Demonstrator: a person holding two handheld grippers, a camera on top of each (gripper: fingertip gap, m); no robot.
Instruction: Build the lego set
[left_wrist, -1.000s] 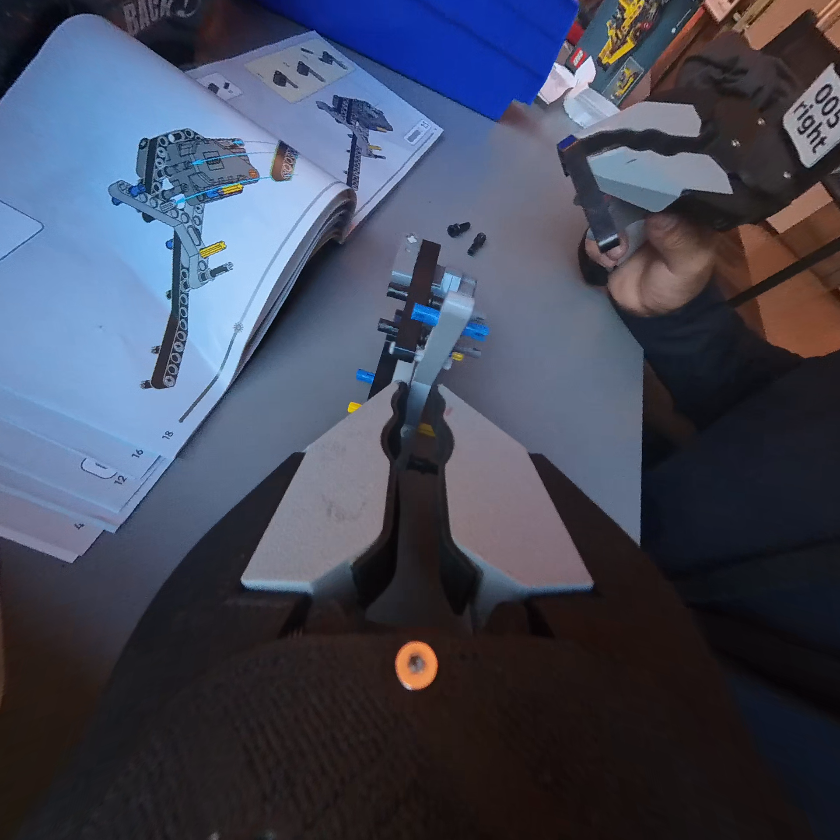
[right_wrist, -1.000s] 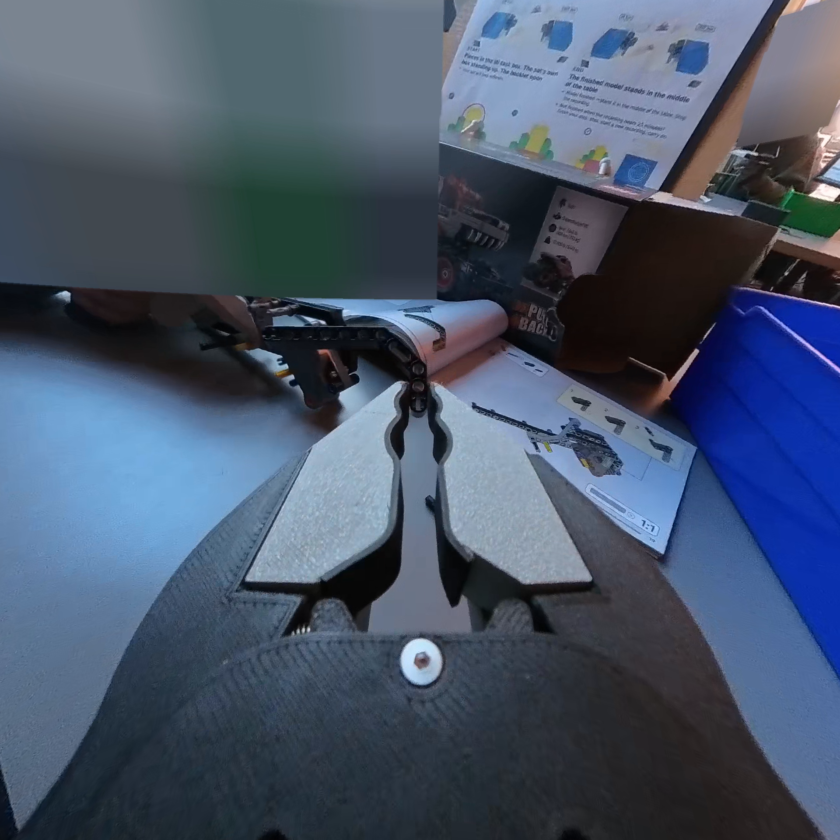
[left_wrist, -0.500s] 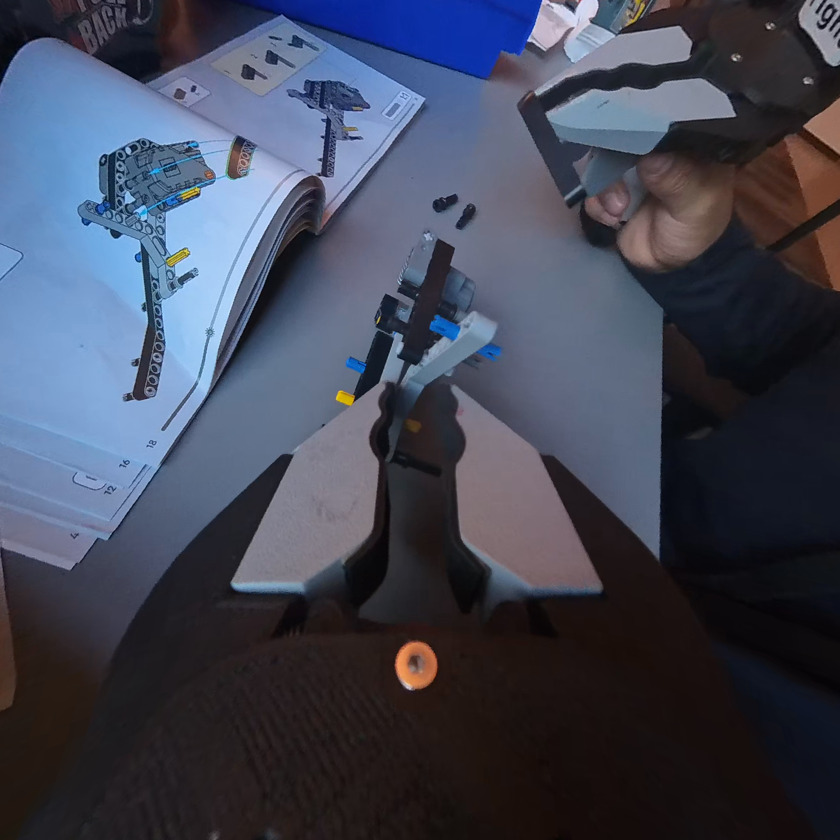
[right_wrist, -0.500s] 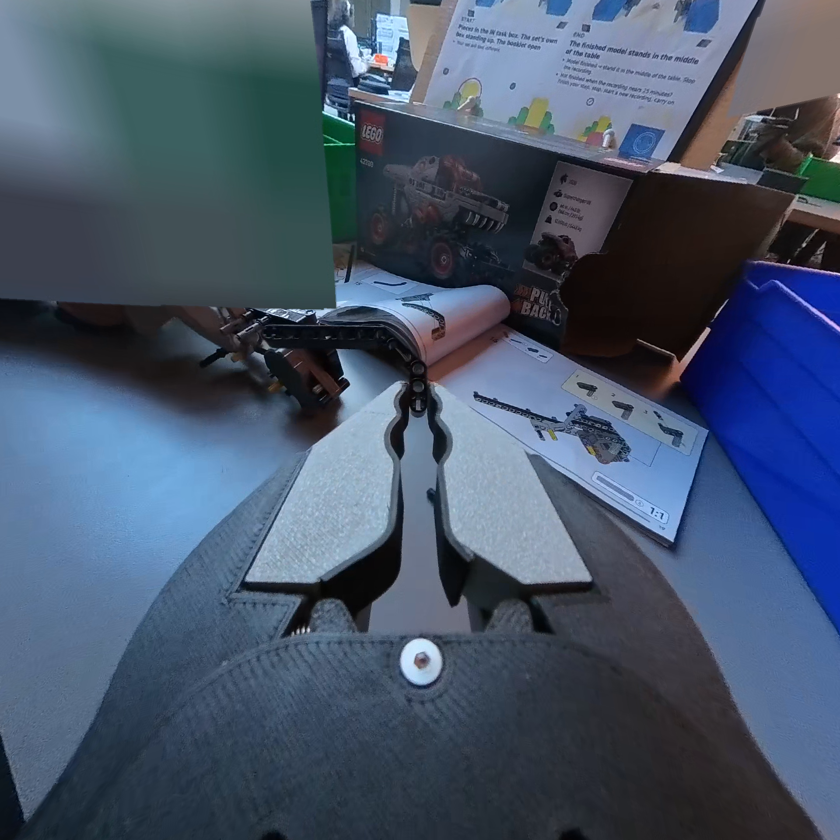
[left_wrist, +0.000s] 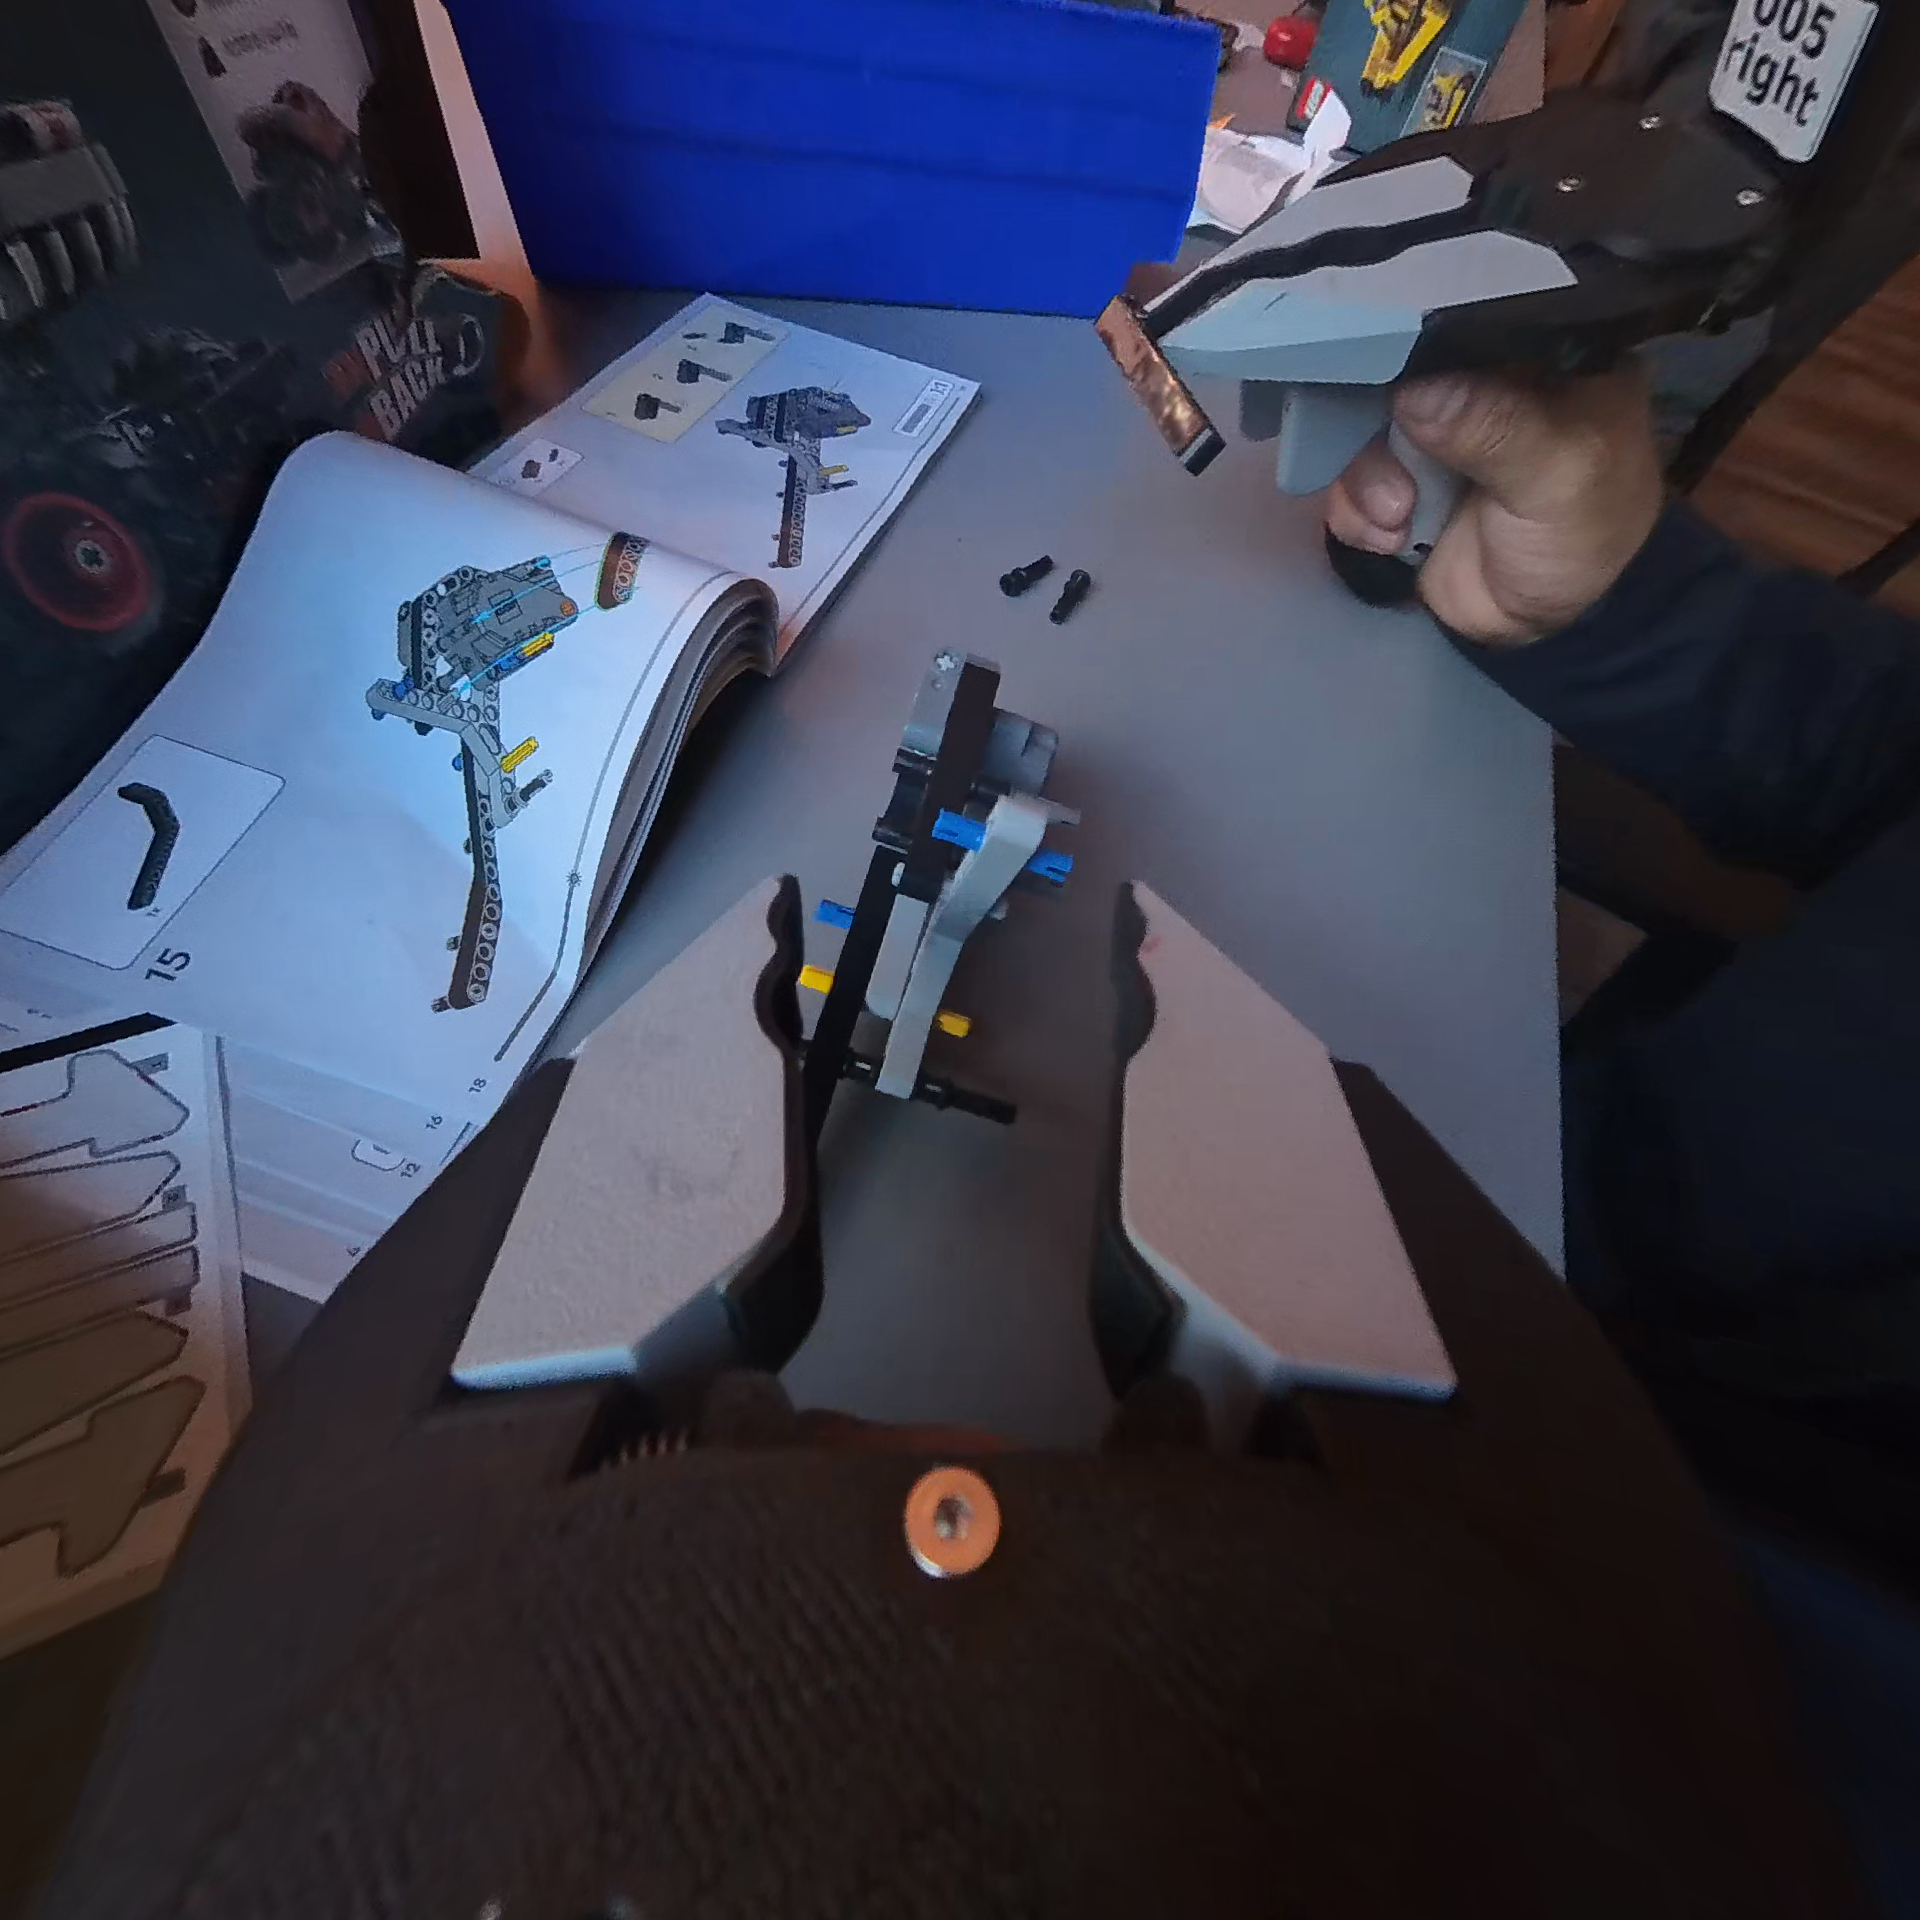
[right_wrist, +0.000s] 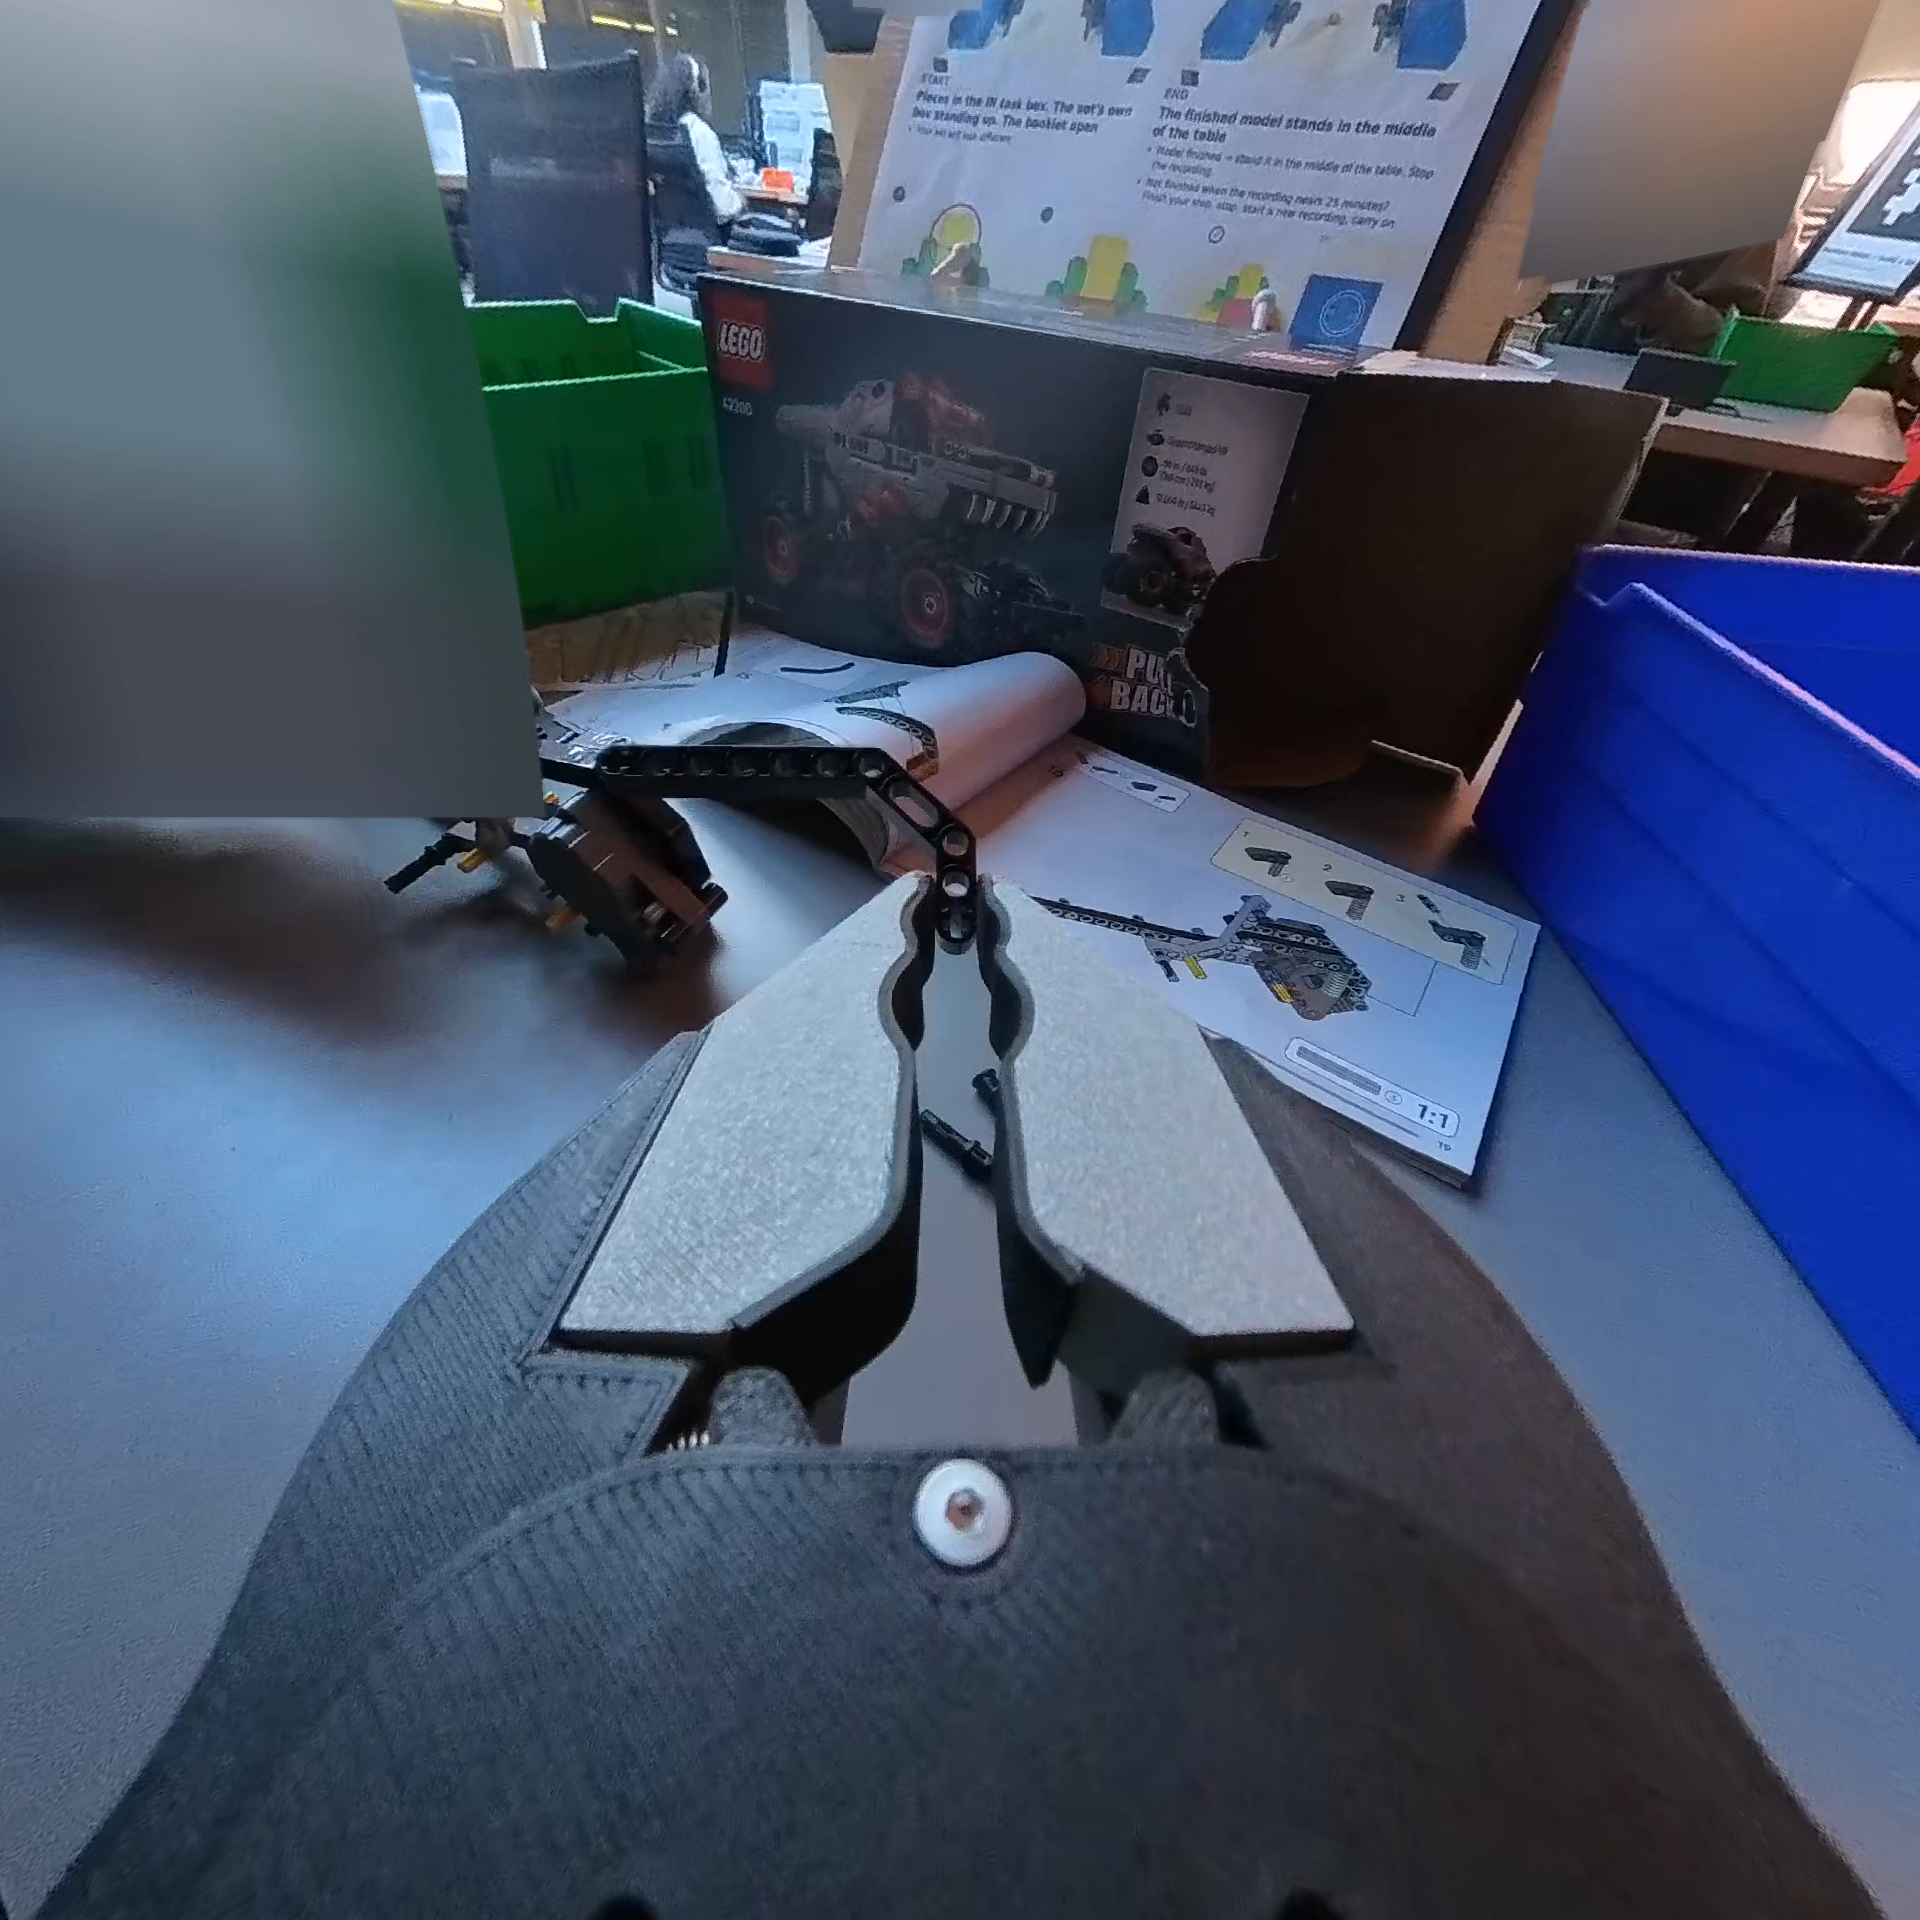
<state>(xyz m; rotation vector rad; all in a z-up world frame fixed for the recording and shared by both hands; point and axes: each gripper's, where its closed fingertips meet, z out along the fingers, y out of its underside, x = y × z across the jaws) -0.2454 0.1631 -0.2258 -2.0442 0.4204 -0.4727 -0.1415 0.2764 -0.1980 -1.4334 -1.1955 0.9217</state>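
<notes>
The partly built lego assembly (left_wrist: 961, 831), grey and black beams with blue and yellow pins, lies on the grey table (left_wrist: 1299, 831). My left gripper (left_wrist: 956, 925) is open and empty, its fingers either side of the assembly's near end without touching it. My right gripper (right_wrist: 956, 896) is shut on a black bent beam (right_wrist: 790, 767), held in the air to the right of the assembly (right_wrist: 623, 878) and apart from it. In the left wrist view the right gripper (left_wrist: 1148, 317) shows at upper right with the beam (left_wrist: 1158, 395). Two black pins (left_wrist: 1039, 584) lie beyond the assembly.
An open instruction booklet (left_wrist: 416, 727) lies left of the assembly. The lego box (right_wrist: 987, 468) stands behind it. A blue bin (right_wrist: 1714, 831) is at the far right, a green bin (right_wrist: 592, 468) at the back. A sticker sheet (left_wrist: 94, 1299) lies at the left edge. Spacing between my two grippers at the tips: around 15 cm.
My left gripper has opened, let go of the assembly and pulled back; the assembly now rests on the table. My right gripper has lifted with the bent beam still in it.
</notes>
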